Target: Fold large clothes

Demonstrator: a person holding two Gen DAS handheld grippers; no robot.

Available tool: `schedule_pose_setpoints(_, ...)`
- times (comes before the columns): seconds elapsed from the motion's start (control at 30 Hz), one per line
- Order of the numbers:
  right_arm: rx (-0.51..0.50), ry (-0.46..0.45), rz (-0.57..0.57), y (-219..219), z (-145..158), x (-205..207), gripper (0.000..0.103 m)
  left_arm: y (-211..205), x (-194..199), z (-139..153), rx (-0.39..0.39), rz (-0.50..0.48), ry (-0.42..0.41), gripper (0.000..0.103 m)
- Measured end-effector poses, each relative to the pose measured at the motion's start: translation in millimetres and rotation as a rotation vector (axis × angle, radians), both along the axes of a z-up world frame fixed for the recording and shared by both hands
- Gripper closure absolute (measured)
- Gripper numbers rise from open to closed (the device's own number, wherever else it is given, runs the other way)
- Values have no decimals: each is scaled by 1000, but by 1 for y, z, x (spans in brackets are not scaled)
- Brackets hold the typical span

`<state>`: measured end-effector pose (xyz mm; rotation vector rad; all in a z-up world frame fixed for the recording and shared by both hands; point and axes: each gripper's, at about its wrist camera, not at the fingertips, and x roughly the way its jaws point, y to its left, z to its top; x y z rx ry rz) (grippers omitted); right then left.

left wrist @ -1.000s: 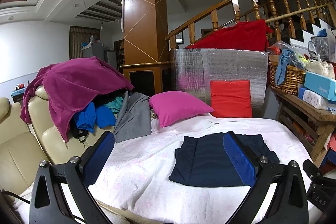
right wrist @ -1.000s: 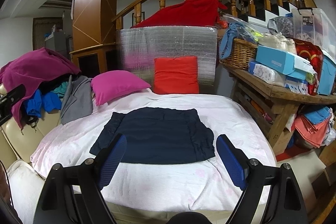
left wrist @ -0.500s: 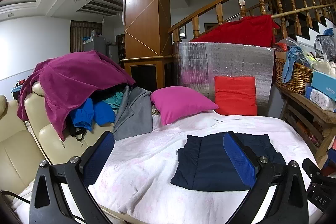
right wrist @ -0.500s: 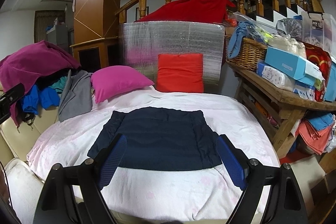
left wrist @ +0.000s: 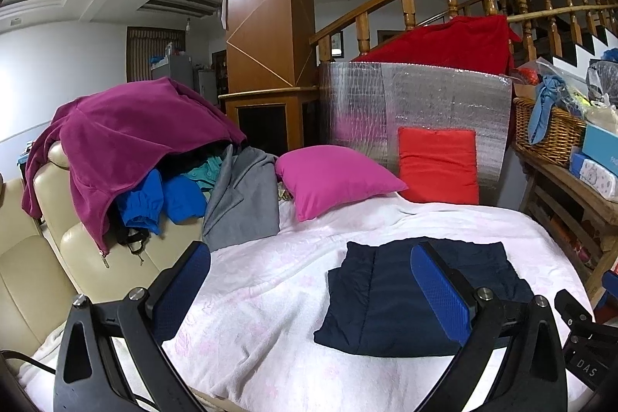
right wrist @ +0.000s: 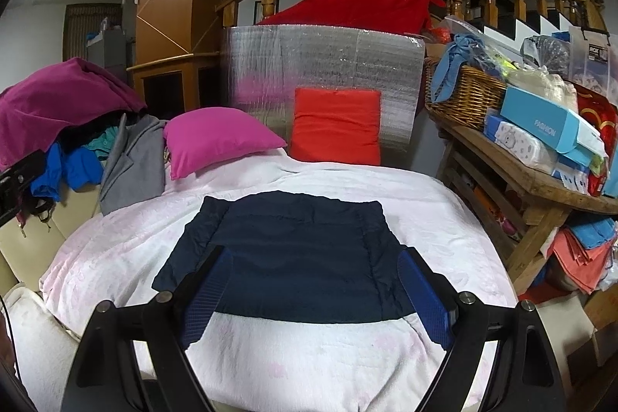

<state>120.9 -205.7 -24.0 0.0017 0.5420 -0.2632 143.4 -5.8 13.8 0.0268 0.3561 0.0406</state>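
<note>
A dark navy garment (right wrist: 293,253) lies folded flat on the pale pink blanket (right wrist: 320,365); in the left wrist view the same navy garment (left wrist: 390,296) sits right of centre. My right gripper (right wrist: 316,292) is open above the garment's near edge, its blue pads (right wrist: 423,296) wide apart with nothing between them. Over the blanket (left wrist: 251,304), to the left of the garment, my left gripper (left wrist: 309,288) is open too and holds nothing. A heap of unfolded clothes (left wrist: 127,141), magenta on top with blue and grey pieces, rests on the sofa at left.
A pink pillow (right wrist: 220,138) and a red cushion (right wrist: 336,130) lie at the back before a silver foil panel (right wrist: 320,64). A wooden bench (right wrist: 540,188) with a wicker basket (right wrist: 463,95) and boxes stands at right. A beige sofa (left wrist: 34,257) borders the left.
Both grippers have moved forward and slightly down toward the navy garment, which now looks larger in both views. The jaws of both stay equally wide.
</note>
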Motion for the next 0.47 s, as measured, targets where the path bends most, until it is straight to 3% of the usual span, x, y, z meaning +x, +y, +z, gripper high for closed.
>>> schedule_pose_setpoints(0.23, 11, 24, -10, -12, -11, 30, 14, -2, 31, -14, 7, -12, 48, 0)
schedule_pose_setpoints(0.33, 27, 35, -17, -29, -20, 44, 14, 8, 60, -30, -46, -49, 94, 0)
schedule_pose_setpoints(0.47, 73, 69, -131, -101, -47, 77, 14, 49, 124, -67, -132, 34, 203, 0)
